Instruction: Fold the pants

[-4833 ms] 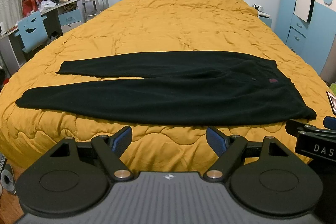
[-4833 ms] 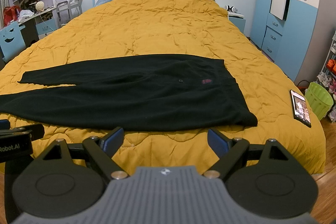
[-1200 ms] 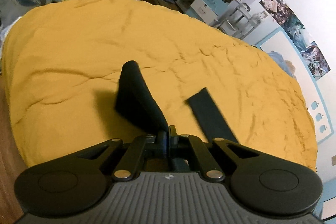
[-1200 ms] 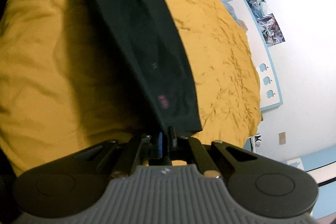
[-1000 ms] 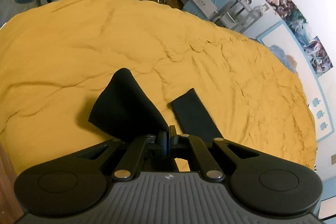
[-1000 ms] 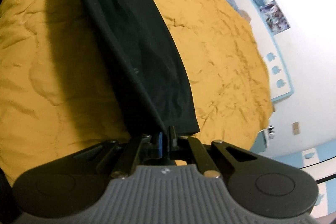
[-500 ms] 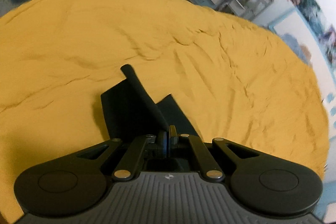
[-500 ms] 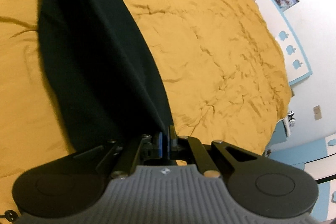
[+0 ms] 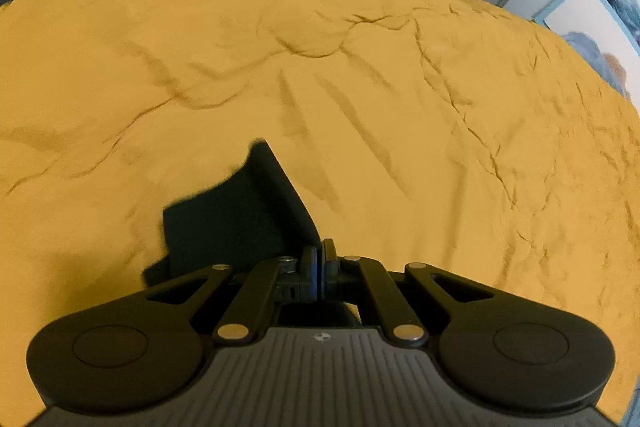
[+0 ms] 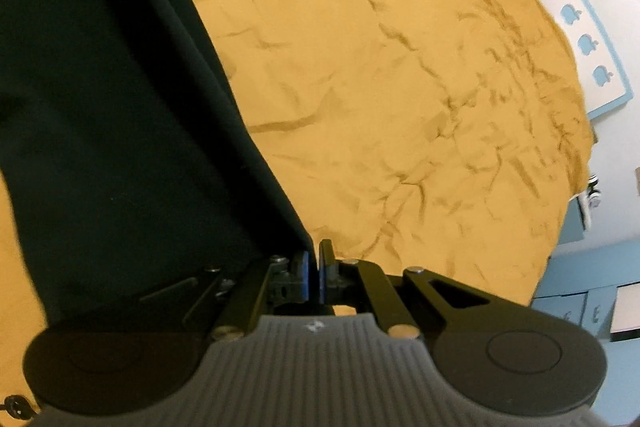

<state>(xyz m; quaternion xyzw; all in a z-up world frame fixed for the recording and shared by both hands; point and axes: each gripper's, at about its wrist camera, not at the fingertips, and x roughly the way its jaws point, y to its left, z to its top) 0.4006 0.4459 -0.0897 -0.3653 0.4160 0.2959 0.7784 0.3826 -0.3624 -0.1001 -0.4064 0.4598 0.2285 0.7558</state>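
black pants (image 10: 120,107), mustard-yellow quilt (image 9: 360,67)

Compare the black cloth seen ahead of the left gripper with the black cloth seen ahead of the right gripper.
The left gripper pinches a narrow end of the pants; the right gripper pinches a wide stretch. The left piece covers little of the quilt; the right one fills the view's left half. Both grippers are shut on black cloth.

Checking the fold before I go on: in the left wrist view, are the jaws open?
No, the left gripper has its jaws pressed together on a corner of the black pants above the yellow quilt.
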